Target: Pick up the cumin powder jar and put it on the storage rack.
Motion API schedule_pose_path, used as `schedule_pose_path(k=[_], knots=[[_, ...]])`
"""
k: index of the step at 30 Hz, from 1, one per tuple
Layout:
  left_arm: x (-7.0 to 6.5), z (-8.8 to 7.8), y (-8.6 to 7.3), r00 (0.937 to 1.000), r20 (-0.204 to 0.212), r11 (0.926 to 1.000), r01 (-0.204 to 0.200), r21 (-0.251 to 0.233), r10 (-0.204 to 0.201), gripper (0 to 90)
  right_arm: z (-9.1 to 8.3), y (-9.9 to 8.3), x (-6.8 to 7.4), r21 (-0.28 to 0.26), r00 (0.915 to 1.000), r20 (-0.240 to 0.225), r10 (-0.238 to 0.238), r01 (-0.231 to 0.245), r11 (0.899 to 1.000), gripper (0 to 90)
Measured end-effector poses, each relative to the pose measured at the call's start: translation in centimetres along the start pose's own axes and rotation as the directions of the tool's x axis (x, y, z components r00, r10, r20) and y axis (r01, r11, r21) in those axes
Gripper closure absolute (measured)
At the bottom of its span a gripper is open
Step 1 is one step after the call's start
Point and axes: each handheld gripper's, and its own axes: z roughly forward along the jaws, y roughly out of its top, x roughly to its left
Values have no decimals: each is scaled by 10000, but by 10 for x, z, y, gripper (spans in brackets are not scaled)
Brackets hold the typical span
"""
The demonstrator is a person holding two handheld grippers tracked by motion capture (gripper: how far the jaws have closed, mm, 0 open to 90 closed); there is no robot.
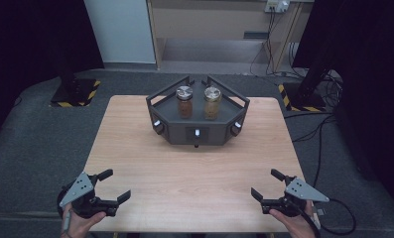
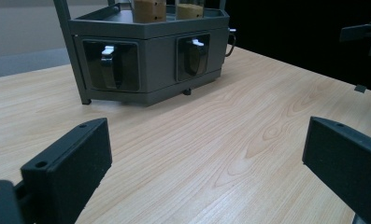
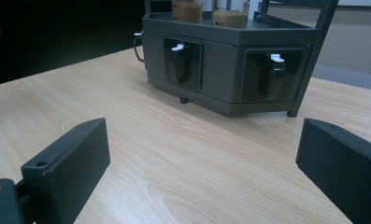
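A dark grey angular stand [image 1: 177, 131] sits at the far middle of the wooden table [image 1: 135, 148]. Two metal-lidded jars stand on it: one with brown contents [image 1: 184, 101], one with paler tan contents [image 1: 212, 102]. Its front faces carry black levers with white tips [image 1: 197, 133]. My left gripper [image 1: 116, 185] rests open near the front left corner, held by a hand. My right gripper [image 1: 265, 183] is open near the front right corner. Both point at the stand [image 2: 150, 60] [image 3: 225, 70] from a distance, with bare wood between the jaws of the left gripper [image 2: 206, 154] and of the right gripper [image 3: 202, 158].
Two black posts on yellow-and-black striped bases [image 1: 75, 91] [image 1: 303, 96] stand on the grey floor beyond the table's far corners. Cables [image 1: 318, 144] trail on the floor to the right. A wooden cabinet [image 1: 209, 29] is at the back. The right gripper [image 2: 363, 32] shows far off in the left gripper view.
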Motion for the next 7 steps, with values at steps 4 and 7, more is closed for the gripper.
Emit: schedule_pose_path(k=[4,7], knots=[[0,0,0,10000,0,10000,10,-10,-10,7,0,0,0,-1,10000,-2,1,-1,10000,34],[0,0,0,10000,-7,10000,6,-2,-6,6,0,0,0,-2,10000,-18,4,-4,10000,34]])
